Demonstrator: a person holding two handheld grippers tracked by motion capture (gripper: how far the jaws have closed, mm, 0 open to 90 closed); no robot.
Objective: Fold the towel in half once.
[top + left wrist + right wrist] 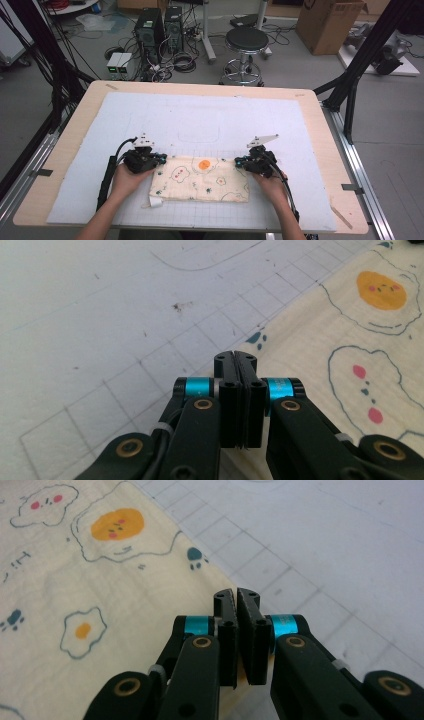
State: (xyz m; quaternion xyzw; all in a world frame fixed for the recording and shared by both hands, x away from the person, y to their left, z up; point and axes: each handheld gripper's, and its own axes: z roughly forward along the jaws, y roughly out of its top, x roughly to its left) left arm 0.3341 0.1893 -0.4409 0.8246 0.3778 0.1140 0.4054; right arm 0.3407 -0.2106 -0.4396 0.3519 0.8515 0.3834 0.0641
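- A folded cloth, cream with printed fried eggs and paw marks, lies flat on the near half of a gridded mat, its long edges running across the table.
- A small white tag sticks out at the cloth's near left corner.
- The left gripper sits at the cloth's far left corner and the right gripper at its far right corner, each held low by a hand coming in from the near edge.
- In the left gripper view the jaws stand together over the cloth's edge, with no fabric visible between them.
- In the right gripper view the jaws are likewise closed, a thin gap at the tips, above the cloth's border; whether they pinch any fabric cannot be told.
- The mirrored placement at the two far corners suggests the person means to handle both ends at once, likely for a fold or a lift that keeps the cloth square.
- Beyond the table stand a stool, computer towers and a cardboard box on the floor.
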